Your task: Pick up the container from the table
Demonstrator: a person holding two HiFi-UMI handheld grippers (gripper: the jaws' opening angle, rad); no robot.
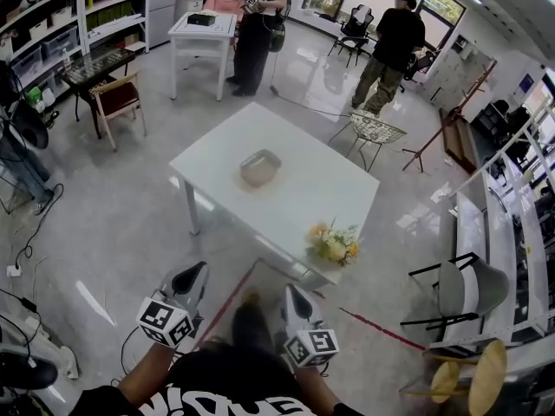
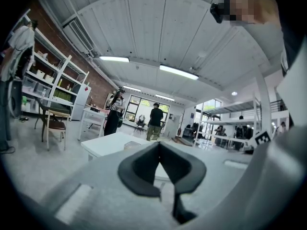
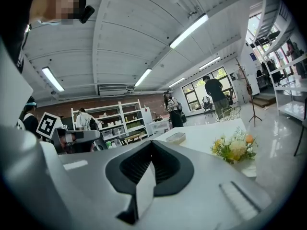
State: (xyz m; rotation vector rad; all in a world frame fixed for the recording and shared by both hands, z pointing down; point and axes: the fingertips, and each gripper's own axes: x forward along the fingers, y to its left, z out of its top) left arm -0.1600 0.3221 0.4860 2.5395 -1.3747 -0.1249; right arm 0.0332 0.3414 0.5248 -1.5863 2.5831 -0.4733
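Observation:
A shallow translucent container [image 1: 260, 168] lies near the middle of the white table [image 1: 308, 176]. A bunch of yellow and white flowers [image 1: 334, 243] stands at the table's near corner. Both grippers are held low in front of the person, well short of the table. My left gripper [image 1: 194, 273] and my right gripper [image 1: 292, 293] are shut with nothing in them. In the left gripper view the container [image 2: 131, 145] shows small just beyond the closed left gripper [image 2: 159, 143]. In the right gripper view the container [image 3: 176, 138] lies far past the closed right gripper [image 3: 151, 143], and the flowers [image 3: 235, 150] are nearer, to the right.
Two people [image 1: 256, 24] [image 1: 388, 46] stand beyond the table. A wire chair [image 1: 375, 133] is at its far right corner and a wooden chair [image 1: 117, 102] to the left. A black chair [image 1: 464, 289] and stool [image 1: 477, 375] are at the right. Red tape [image 1: 234, 297] runs along the floor.

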